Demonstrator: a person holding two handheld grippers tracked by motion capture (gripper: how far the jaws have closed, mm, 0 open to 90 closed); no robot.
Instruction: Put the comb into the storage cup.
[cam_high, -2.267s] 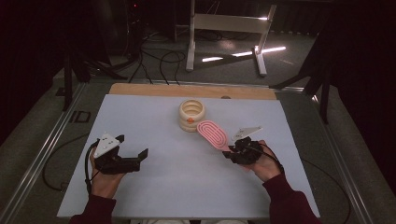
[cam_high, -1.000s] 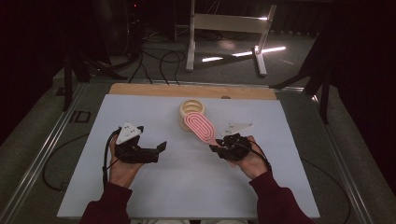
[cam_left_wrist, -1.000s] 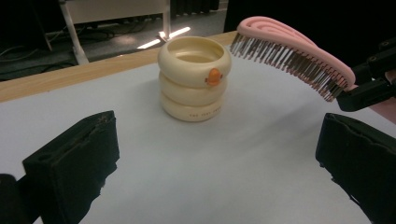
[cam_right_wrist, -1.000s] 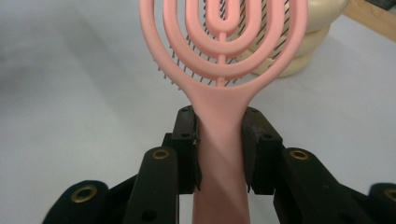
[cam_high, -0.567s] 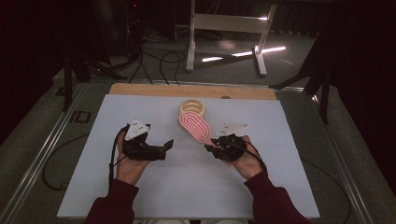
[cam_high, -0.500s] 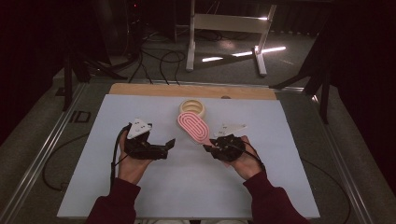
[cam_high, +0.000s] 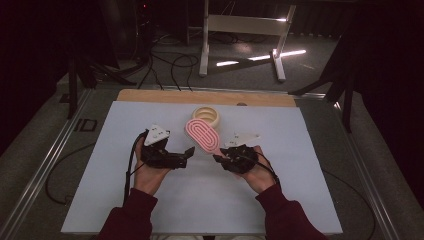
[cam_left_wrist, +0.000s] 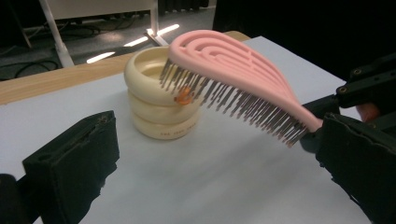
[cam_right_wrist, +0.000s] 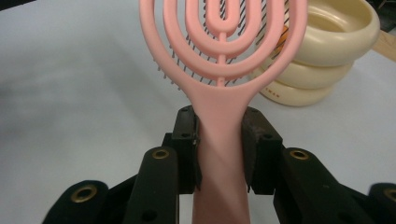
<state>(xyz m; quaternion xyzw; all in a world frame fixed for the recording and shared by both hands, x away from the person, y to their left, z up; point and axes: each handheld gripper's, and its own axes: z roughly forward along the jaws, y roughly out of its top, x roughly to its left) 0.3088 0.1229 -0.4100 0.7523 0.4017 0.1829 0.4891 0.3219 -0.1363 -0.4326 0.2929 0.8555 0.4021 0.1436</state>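
Pink vented hairbrush (cam_right_wrist: 223, 56), dark bristles, handle clamped in right gripper (cam_right_wrist: 219, 140); left gripper (cam_left_wrist: 210, 158) agape.

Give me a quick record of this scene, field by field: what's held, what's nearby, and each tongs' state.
held item: pink hairbrush, bristles down, lifted off the table
holder: right tongs, shut on the brush handle
left tongs: open, nothing between them, facing the brush
nearby: cream ringed pot, behind the brush head
surface: white table
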